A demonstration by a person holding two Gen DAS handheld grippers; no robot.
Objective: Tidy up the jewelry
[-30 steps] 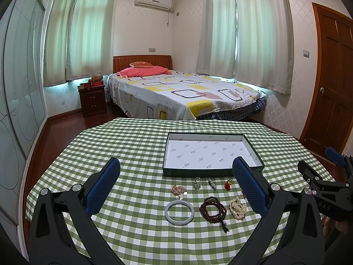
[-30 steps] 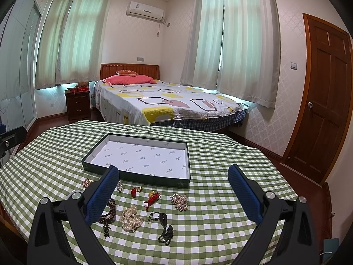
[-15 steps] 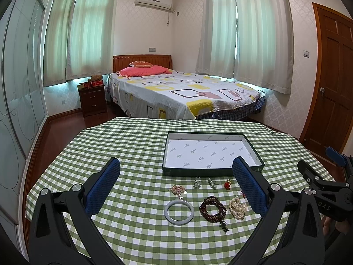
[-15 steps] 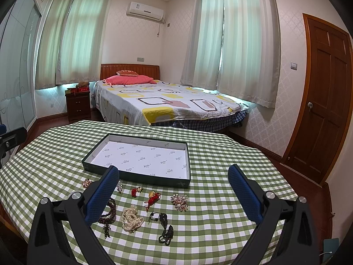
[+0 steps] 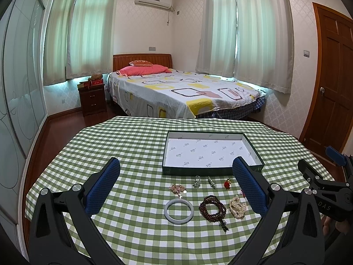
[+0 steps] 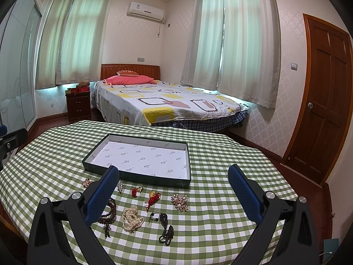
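The table point(image 5: 132, 137), under a green check cloth, carries an open tray point(image 5: 213, 172) at its far centre; the tray's white lining is bare. All jewelry lies loose on the cloth just near of the tray, in two rough rows.

Near row, left to right: bangle point(image 5: 179, 210), dark beads point(image 5: 213, 208), pearls point(image 5: 237, 206), black cord pendant point(image 6: 164, 223). Far row: pink cluster point(image 5: 177, 187), two small silver charms point(image 5: 196, 182), red charm point(image 5: 227, 183), red tassel point(image 6: 153, 199), brooch point(image 6: 180, 201).

No piece has been moved; the step in hand is judged to be the first pick.

1. Start with the rigid bangle; it should handle most predictably.
2. Close across its rim, not through its opening.
3. For the beads and pearls, pinch the bunched part so loose strands do not trail and drag their neighbours.
4. Lift clear of the tray wall before setting down.
5. Space pieces apart inside the tray.

The left gripper point(image 5: 176, 187) hovers above the near row, jaws spread wide and holding nothing, fingers aimed forward and slightly down. The right gripper point(image 6: 173, 193) takes the same pose further right, likewise released.
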